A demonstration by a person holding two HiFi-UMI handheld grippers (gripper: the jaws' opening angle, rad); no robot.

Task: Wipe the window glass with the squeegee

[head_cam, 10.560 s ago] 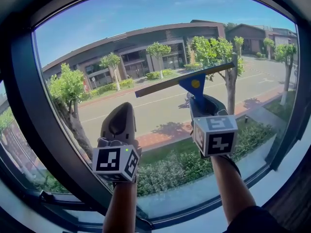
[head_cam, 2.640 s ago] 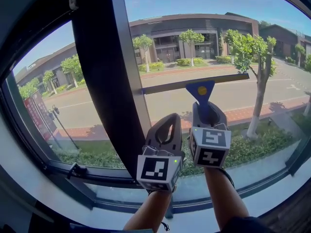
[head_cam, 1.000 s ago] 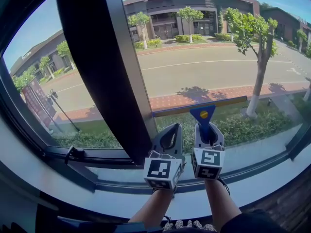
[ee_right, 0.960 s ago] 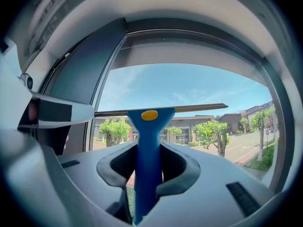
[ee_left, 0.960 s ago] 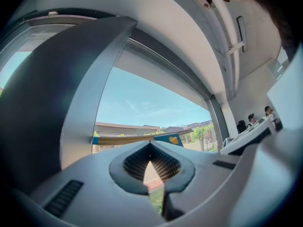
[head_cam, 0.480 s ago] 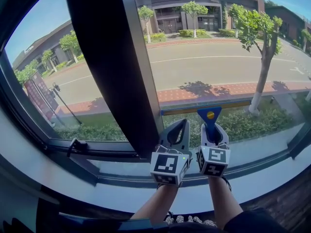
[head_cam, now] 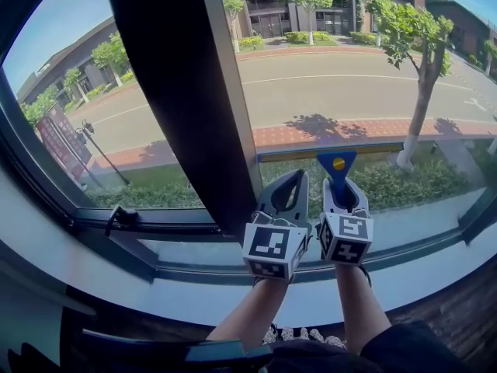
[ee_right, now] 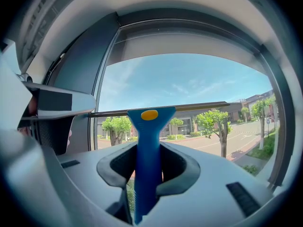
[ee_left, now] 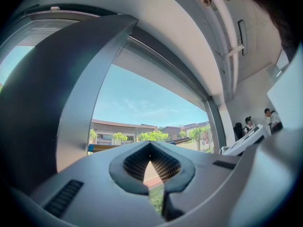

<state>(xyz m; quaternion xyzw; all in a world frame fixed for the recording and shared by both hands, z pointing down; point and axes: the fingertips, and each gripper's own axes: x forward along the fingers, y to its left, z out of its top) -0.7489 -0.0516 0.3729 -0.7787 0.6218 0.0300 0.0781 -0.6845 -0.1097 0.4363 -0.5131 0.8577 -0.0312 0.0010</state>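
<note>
The glass [head_cam: 365,68] filled most of my head view. A broad dark mullion [head_cam: 175,92] ran down it left of centre, and the bottom rail [head_cam: 194,269] crossed beneath. The work was on the glass to the right of the mullion.

The squeegee [head_cam: 335,165] sat low on that glass, a little above the rail. Its blade [head_cam: 373,148] lay level, long axis running left to right, with the left end just beside the mullion and the right end reaching out toward mid-glass. No view let me tell whether the rubber was touching the glass. The blue handle [ee_right: 147,141] dropped straight down from the middle of the blade.

The right claw [head_cam: 342,196] was clamped on that handle, jaws pressed to either side of it, so the blade stood directly ahead of the claw and square across its line. The left claw [ee_left: 150,148] hung just beside it, on the mullion side. Its jaws were closed tip to tip with nothing between them, so it had no part in the stroke.

I judged this pass close to its bottom end, with little glass left below the blade. The next move belonged to the right hand: keep the blade level, finish at the rail, then carry it up for a fresh strip further right, well away from the mullion.
</note>
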